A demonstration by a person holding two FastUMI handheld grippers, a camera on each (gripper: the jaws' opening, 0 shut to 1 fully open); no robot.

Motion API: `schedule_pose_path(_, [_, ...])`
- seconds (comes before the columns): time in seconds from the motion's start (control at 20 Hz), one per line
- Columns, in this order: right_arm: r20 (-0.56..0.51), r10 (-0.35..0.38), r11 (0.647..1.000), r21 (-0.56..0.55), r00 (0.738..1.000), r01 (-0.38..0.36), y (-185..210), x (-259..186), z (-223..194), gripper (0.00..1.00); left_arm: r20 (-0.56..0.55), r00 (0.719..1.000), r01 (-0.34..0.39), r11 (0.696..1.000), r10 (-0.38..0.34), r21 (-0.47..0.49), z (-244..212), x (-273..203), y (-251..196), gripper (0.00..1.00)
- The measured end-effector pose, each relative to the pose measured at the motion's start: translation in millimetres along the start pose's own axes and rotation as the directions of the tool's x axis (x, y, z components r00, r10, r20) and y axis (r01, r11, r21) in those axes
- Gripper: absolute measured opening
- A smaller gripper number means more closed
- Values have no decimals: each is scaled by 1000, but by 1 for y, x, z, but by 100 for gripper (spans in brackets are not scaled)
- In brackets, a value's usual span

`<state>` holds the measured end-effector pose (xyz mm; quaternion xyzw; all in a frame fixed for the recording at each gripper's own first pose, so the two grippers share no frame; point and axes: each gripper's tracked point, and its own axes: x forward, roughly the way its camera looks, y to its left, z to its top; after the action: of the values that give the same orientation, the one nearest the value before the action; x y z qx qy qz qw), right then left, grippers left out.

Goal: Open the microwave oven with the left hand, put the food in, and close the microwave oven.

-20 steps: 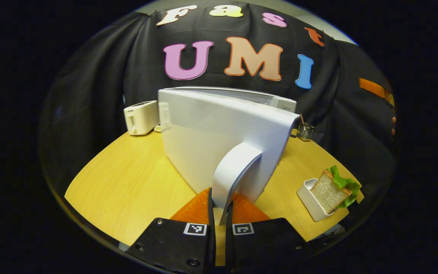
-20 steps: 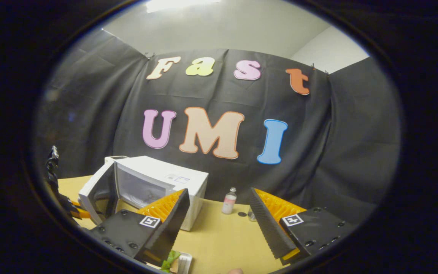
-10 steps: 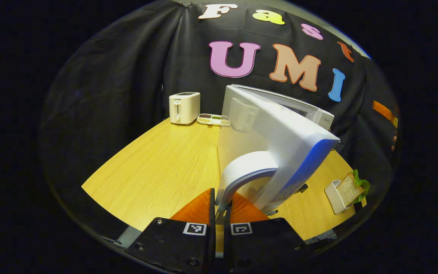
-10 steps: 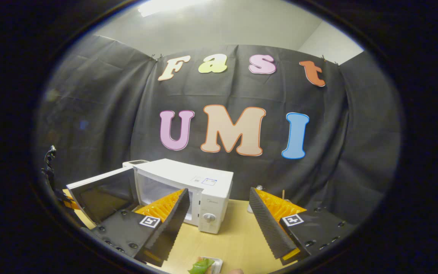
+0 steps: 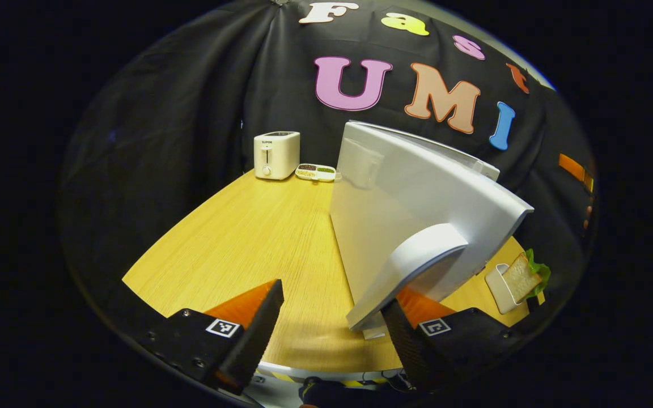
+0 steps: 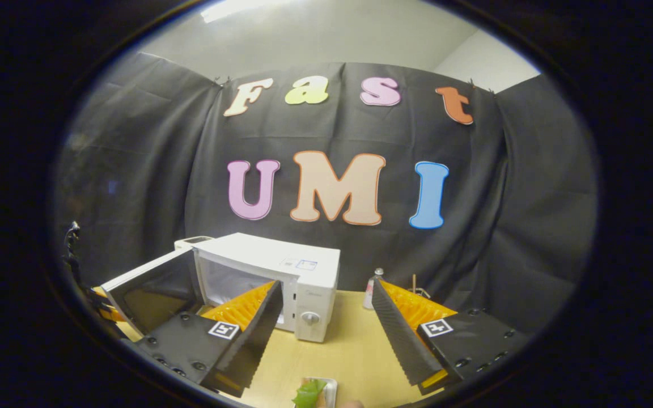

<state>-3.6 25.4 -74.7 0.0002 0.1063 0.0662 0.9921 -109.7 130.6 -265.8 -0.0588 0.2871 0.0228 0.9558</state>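
The white microwave (image 6: 281,266) stands on the wooden table with its door (image 5: 411,209) swung wide open; the door's dark inner face (image 6: 156,294) shows in the right gripper view. My left gripper (image 5: 329,331) is open, its fingers apart on either side of the door's curved white handle (image 5: 411,266), no longer pressing it. The food, a sandwich with lettuce (image 5: 522,276), leans in a small white tray (image 5: 496,286) on the table to the right of the door. My right gripper (image 6: 323,334) is open and empty above the table, with the tray and lettuce (image 6: 309,392) just below it.
A white toaster (image 5: 275,154) and a divided snack dish (image 5: 316,171) sit at the table's far edge. A small bottle (image 6: 370,286) stands to the right of the microwave. The wooden table (image 5: 247,238) stretches left of the door.
My left gripper has let go of the door handle and opened its fingers. The door has stayed wide open. The right gripper has barely shifted.
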Motion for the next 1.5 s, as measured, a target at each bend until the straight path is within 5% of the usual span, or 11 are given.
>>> schedule_pose_path(0.25, [-66,15,1000,0,998,-15,-3,-19,-26,95,76,997,11,1000,-11,-5,31,-24,-2,100])
schedule_pose_path(0.6, [-234,32,999,39,972,-23,6,-43,-105,95,135,988,-76,997,74,7,58,-72,18,100])
schedule_pose_path(1.25, [-555,31,999,42,832,-9,16,-81,-256,96,391,918,-47,998,59,-41,172,-113,15,96])
schedule_pose_path(1.5, [-599,18,995,87,801,42,8,-82,-268,84,399,917,-10,1000,19,-25,179,-113,-11,96])
